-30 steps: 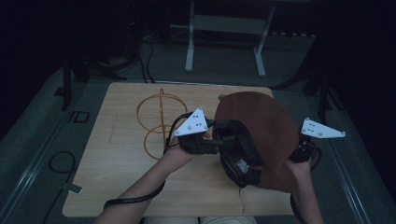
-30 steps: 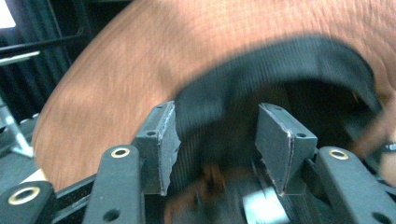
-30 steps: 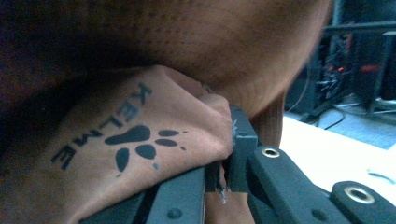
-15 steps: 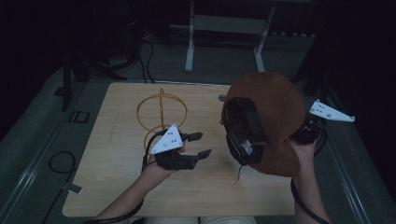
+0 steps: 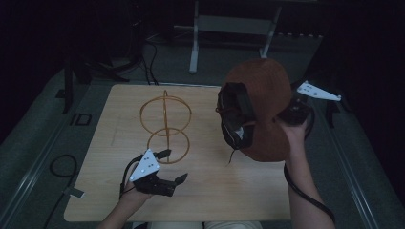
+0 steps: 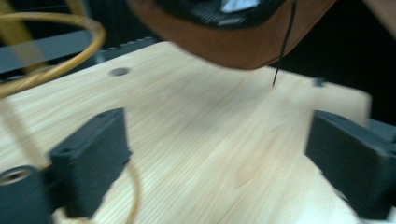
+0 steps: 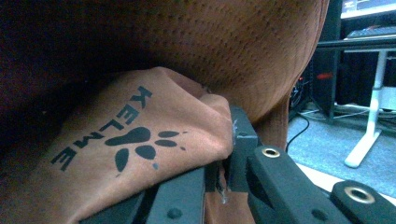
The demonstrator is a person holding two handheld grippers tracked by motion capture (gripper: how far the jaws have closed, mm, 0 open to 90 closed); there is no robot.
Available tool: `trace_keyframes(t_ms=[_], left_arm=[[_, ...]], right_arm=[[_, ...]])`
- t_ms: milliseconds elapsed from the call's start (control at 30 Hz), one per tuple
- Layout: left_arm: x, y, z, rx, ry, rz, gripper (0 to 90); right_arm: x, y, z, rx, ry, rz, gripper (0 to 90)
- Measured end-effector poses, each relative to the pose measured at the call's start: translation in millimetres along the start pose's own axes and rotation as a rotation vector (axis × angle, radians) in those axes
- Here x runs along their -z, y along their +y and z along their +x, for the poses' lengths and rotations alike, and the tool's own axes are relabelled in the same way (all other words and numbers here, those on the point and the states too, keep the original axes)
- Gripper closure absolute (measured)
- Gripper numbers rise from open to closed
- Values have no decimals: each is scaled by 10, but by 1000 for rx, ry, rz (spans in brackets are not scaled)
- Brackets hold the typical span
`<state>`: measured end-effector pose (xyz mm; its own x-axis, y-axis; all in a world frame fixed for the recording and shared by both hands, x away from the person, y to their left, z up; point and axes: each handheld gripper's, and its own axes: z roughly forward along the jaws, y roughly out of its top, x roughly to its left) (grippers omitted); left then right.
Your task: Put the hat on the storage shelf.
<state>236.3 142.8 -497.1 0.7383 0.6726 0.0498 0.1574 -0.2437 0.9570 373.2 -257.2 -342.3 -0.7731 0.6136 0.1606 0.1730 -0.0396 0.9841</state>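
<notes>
We have the brown cap (image 5: 265, 109) lifted in the clamped right gripper (image 5: 295, 113), the left gripper (image 5: 167, 168) hangs empty with jaws apart, and placing on the wire stand (image 5: 166, 128) seems left.

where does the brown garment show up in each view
High view: brown garment right of centre, lifted by the right gripper.
Left gripper view: top edge, above the table.
Right gripper view: close up, pinched in the jaws, logo at left.
Shared landmark: the wooden table.
</notes>
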Motion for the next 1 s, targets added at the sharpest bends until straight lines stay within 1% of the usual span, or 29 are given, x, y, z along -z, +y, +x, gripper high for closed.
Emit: trace_keyframes(t_ms=[67,133,200,233,267,300,333,367,467,533,600,667,733,867,900,1000], left_arm=[[78,-118,51,-5,47,16,23],[149,-238,96,-8,102,40,21],[228,-357,146,7,150,60,15],[228,-357,146,7,150,60,16],[267,-415,169,12,178,71,16],[348,-528,215,46,216,79,16],[394,-583,235,64,241,67,16],[442,-637,252,89,258,51,16],[561,-793,299,145,313,18,17],[617,-859,328,173,329,14,17],[663,-880,343,180,350,3,17],[684,-885,359,190,353,-9,17],[681,-898,368,192,357,-9,17],[658,-933,379,191,346,9,17],[660,-940,381,194,345,10,17],[680,-943,393,203,345,-4,17]], right_arm=[[-93,19,-9,-4,-4,8,861],[-181,45,-17,-5,-12,9,861],[-271,72,-25,-6,-11,10,861],[-316,85,-25,-5,-16,10,861],[-365,98,-28,-8,-13,14,861],[-415,108,-28,-13,-12,13,860],[-468,119,-25,-14,-16,16,861],[-523,132,-18,-14,-19,24,861],[-688,171,11,-16,-18,29,860],[-799,201,47,-9,-14,29,860],[-917,229,99,3,-3,32,860],[-1046,257,173,18,-1,47,860],[-1188,278,264,41,-3,64,860],[-1463,289,480,56,41,97,859],[-1524,285,535,64,55,105,859],[-1692,247,683,65,103,133,858]])
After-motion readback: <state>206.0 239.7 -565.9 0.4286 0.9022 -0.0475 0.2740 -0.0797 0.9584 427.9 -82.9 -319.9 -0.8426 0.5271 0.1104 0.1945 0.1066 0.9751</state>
